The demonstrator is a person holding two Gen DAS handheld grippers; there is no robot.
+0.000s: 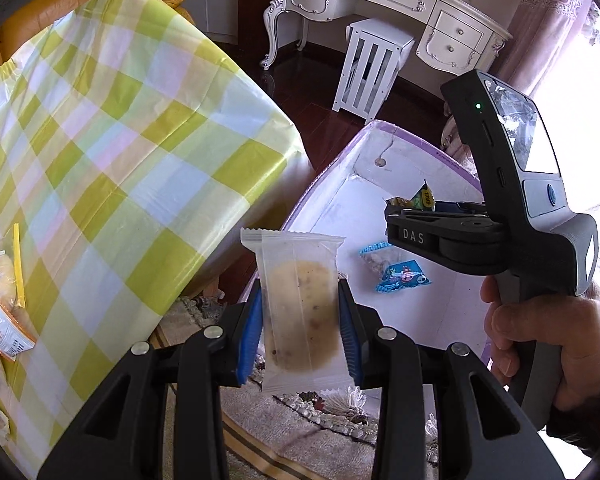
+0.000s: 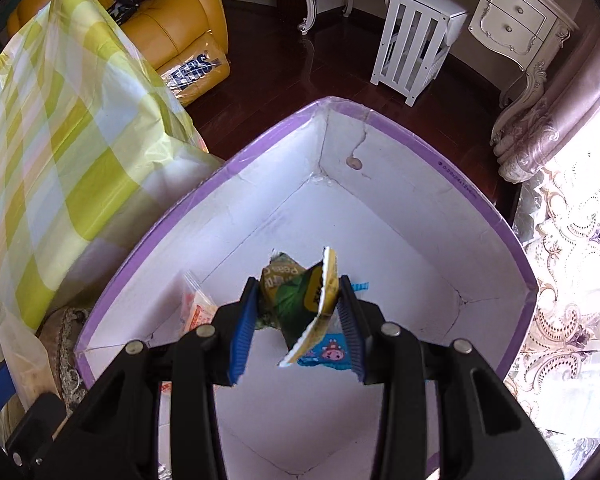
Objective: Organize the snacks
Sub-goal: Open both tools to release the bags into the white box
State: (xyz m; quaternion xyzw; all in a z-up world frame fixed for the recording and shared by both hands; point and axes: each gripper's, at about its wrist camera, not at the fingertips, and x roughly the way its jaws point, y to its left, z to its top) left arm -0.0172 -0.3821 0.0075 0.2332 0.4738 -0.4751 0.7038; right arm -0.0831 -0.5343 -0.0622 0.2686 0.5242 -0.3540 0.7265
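At the left, spare snack packets (image 1: 4, 320) lay near the near edge of the checked tablecloth (image 1: 100, 128). The left gripper (image 1: 300, 320) was clenched on a clear-wrapped pastry (image 1: 300, 308), its long axis upright, just short of the box's left rim. The purple-rimmed box (image 2: 440, 136) lay ahead and to the right. The right gripper (image 2: 296, 316), already over the box floor and so nearer, pinched a crumpled green packet (image 2: 300, 300) above a blue packet (image 2: 328, 354).
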